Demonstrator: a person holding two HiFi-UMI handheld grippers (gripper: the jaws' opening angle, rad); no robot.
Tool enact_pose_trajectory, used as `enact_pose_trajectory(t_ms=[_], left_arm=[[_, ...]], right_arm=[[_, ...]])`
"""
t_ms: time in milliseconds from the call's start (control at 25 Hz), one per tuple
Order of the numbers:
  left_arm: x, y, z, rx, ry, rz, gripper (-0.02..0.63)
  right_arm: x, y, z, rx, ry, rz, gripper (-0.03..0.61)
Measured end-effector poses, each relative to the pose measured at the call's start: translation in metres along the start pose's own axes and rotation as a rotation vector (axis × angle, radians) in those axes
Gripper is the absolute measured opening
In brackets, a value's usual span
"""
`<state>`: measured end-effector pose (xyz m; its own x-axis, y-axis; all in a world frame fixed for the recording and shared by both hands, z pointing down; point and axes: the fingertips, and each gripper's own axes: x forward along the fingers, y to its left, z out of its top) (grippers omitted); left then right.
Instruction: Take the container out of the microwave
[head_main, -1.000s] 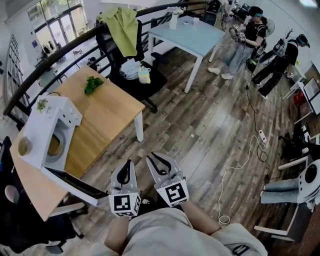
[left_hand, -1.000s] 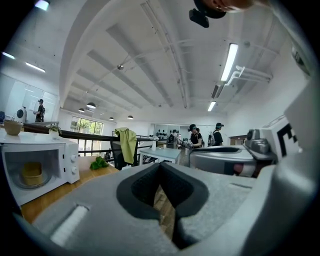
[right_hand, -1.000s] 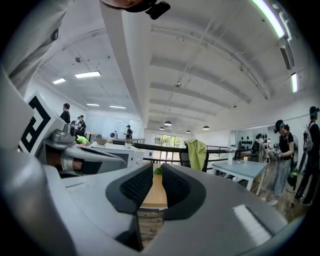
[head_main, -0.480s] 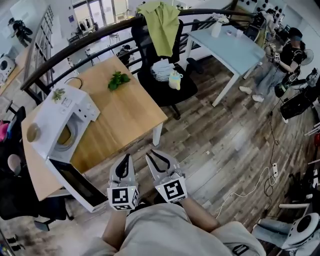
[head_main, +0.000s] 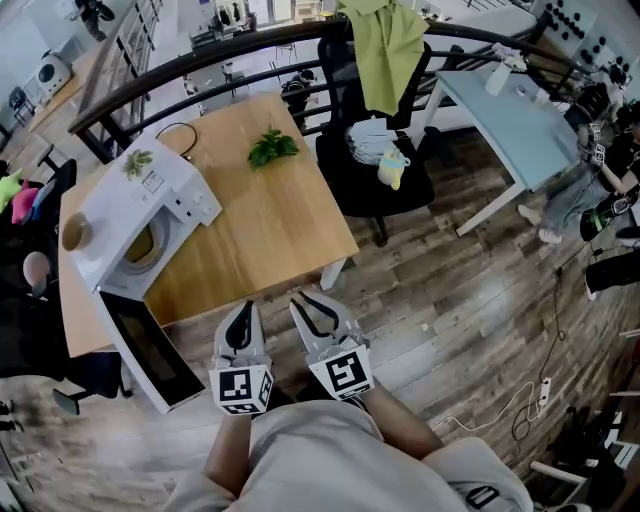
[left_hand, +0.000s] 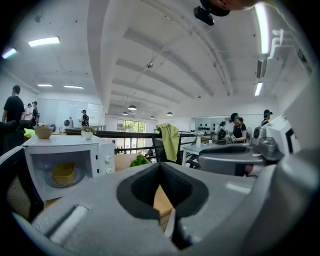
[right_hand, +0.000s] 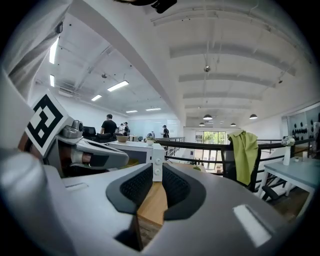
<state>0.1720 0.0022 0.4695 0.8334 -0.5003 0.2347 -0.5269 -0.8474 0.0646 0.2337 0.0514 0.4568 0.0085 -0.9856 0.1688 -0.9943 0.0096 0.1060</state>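
Note:
A white microwave (head_main: 165, 190) stands on the left part of a wooden table (head_main: 270, 230), its door (head_main: 150, 345) swung fully open toward me. Inside sits a yellow container (head_main: 147, 246), also seen in the left gripper view as a yellow container (left_hand: 63, 173) in the lit cavity of the microwave (left_hand: 100, 150). My left gripper (head_main: 243, 306) is shut and empty, held close to my body off the table's near edge. Beside it, my right gripper (head_main: 312, 302) stands open by a narrow gap, empty. The right gripper (right_hand: 156, 167) points at the microwave (right_hand: 145, 150).
A brown bowl (head_main: 73, 232) and a small plant (head_main: 137, 160) sit on top of the microwave. Green leaves (head_main: 272, 148) lie on the table's far side. A black chair (head_main: 375, 180) with a green cloth (head_main: 385, 40) stands beyond, then a blue table (head_main: 520, 105). A dark railing (head_main: 200, 60) runs behind.
The view has swung left and forward: the table and microwave now lie more squarely ahead and nearer. Both grippers stay side by side at my body, unchanged.

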Motion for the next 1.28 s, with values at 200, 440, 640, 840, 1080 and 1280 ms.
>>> enact_pose_trajectory(t_ms=[200,440,640,840,1080,1280], left_arm=[[0.002,0.017,-0.003,-0.023,0.002,0.097,0.003],[-0.002,0.049,-0.007,-0.046,0.009,0.195,0.003],[0.002,0.079,-0.008,-0.068,0.007,0.244,0.003],[0.011,0.109,-0.004,-0.088,-0.005,0.271,0.003],[0.017,0.143,-0.001,-0.116,-0.012,0.299,0.003],[0.013,0.176,0.001,-0.148,-0.022,0.325,0.003]], right_arm=[[0.021,-0.004,0.002,-0.021,-0.016,0.084,0.074],[0.056,0.004,0.004,0.006,-0.039,0.158,0.074],[0.087,0.016,0.007,-0.004,-0.031,0.206,0.074],[0.119,0.027,0.011,-0.066,-0.003,0.265,0.075],[0.161,0.045,0.021,-0.092,0.007,0.318,0.075],[0.194,0.069,0.028,-0.096,0.019,0.363,0.075]])
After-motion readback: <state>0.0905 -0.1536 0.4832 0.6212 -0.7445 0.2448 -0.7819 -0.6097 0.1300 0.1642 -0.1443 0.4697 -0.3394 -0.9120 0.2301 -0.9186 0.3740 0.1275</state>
